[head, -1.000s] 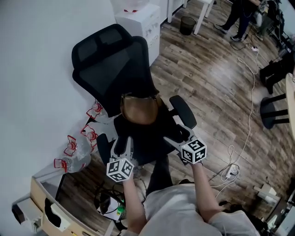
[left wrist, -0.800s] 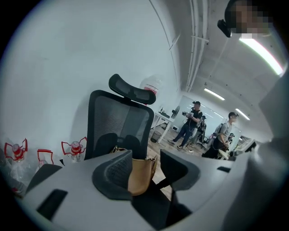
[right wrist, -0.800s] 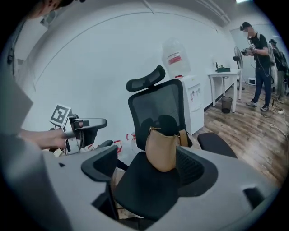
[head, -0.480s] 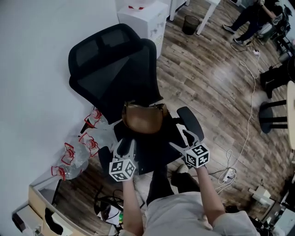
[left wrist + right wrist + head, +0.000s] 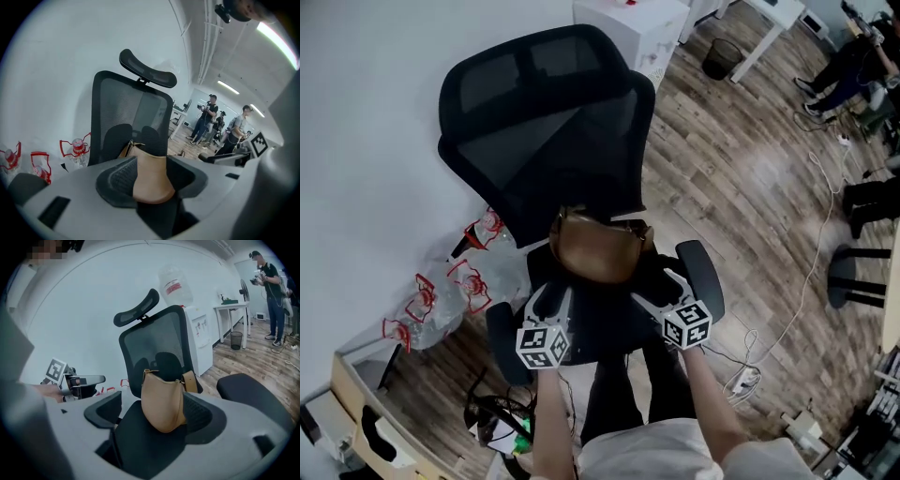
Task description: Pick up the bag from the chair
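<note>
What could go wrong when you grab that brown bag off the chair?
The bag only leans on the chair's backrest, so a bump from the open left gripper or right gripper might tip it over. It looks soft and rounded, so jaws pinching its body could slip off.

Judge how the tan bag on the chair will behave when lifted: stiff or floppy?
Probably soft: the bag has a rounded, slouchy body leaning on the chair's backrest. It likely sags and swings if lifted by its strap.
</note>
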Available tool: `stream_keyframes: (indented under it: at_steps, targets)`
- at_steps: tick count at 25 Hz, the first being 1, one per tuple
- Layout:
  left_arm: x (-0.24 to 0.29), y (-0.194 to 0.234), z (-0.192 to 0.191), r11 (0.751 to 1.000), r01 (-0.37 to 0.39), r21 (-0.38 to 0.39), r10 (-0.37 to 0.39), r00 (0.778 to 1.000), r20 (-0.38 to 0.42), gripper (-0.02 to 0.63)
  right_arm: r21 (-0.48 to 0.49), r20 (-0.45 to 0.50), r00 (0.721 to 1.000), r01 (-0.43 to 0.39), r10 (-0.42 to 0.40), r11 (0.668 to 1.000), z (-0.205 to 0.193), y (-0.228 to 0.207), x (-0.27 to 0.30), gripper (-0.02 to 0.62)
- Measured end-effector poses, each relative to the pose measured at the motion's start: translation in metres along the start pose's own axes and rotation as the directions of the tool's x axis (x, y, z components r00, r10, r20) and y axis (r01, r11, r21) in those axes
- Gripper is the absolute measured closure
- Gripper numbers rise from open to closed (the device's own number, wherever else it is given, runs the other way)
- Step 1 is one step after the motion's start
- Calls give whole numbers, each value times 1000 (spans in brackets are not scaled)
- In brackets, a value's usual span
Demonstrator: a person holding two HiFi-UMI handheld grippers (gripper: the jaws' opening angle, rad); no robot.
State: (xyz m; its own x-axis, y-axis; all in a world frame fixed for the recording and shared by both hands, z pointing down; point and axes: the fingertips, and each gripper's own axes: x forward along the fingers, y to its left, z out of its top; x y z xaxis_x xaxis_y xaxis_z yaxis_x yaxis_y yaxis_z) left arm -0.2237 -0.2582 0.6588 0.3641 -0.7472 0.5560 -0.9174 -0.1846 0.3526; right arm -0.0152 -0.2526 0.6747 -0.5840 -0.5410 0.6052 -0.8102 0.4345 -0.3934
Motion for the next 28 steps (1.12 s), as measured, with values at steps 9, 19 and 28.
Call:
stream_keyframes:
  at_steps: [9, 19, 28]
  targets:
    - [71, 49, -47, 998, -58, 7, 58, 998, -17, 410, -68, -38, 998, 46, -49, 997, -26, -54, 70, 125]
    - [147, 89, -61, 997, 26, 69, -22, 998, -59, 329, -13, -38, 998, 42, -43, 999, -55, -96, 113, 25]
    - [199, 116, -77, 990, 123, 68, -115, 987, -113, 258, -5, 26, 1000, 13, -13, 1000, -45, -110, 148, 25]
